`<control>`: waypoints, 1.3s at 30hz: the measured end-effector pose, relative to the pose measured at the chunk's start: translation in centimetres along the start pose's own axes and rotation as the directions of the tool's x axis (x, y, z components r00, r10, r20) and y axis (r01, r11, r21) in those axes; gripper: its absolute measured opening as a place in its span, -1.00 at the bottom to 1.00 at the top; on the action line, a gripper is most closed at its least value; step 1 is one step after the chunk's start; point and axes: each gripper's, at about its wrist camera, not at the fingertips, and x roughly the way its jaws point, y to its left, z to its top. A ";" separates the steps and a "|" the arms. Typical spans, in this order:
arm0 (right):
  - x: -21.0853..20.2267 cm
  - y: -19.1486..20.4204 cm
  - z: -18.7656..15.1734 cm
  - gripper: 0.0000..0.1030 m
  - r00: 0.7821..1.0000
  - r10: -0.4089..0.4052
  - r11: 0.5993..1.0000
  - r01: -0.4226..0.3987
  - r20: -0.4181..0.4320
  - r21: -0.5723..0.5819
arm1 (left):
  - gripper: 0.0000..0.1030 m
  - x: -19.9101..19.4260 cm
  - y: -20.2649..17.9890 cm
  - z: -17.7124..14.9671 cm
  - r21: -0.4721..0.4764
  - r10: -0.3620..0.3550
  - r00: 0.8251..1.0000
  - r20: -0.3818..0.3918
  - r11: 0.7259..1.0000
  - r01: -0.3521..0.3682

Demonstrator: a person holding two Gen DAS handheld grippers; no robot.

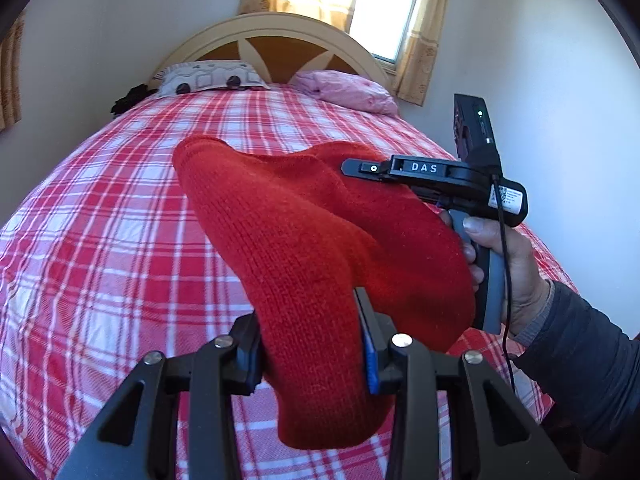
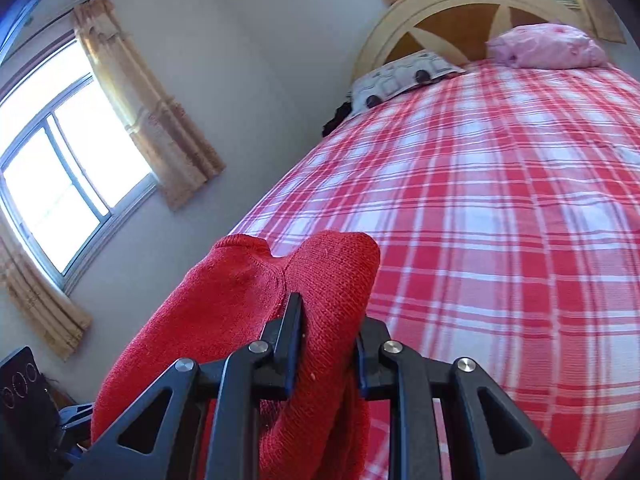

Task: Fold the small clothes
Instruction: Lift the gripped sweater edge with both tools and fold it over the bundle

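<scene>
While both tools carry it clear of the bed (image 1: 100,200), the red knitted garment (image 1: 304,240) hangs slack between them, presumably lifted to be laid flat for folding. Left hand-held gripper (image 1: 312,344) pinches one bunched end; right hand-held gripper (image 2: 328,340) pinches the other. Coarse ribbed wool, soft, thick, shapeless; plaid cotton cover beneath.

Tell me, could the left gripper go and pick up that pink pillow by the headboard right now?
Probably not yet. The left gripper is shut on the red knitted garment, which the right gripper also clamps. The pink pillow lies far up the plaid bedspread, though nothing blocks the way.
</scene>
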 end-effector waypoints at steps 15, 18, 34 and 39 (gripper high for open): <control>3.6 3.6 -1.2 -0.58 0.997 0.052 0.998 -0.053 -0.056 -0.019 | -0.24 -2.5 3.6 -1.9 -0.075 0.045 0.999 0.008 0.996 -0.044; 4.3 4.0 -1.3 -0.58 0.996 0.056 0.998 -0.057 -0.065 -0.022 | -0.24 -2.8 4.2 -2.4 -0.087 0.049 0.999 0.006 0.995 -0.048; 9.3 4.6 -3.0 -0.64 0.985 0.039 0.999 -0.042 -0.169 -0.018 | -0.24 -2.2 7.8 -4.9 -0.171 0.064 0.997 -0.047 0.983 -0.071; 11.0 4.1 -3.9 -0.64 0.980 0.015 1.000 -0.018 -0.200 -0.010 | -0.24 -1.2 8.8 -5.9 -0.206 0.062 0.995 -0.076 0.976 -0.076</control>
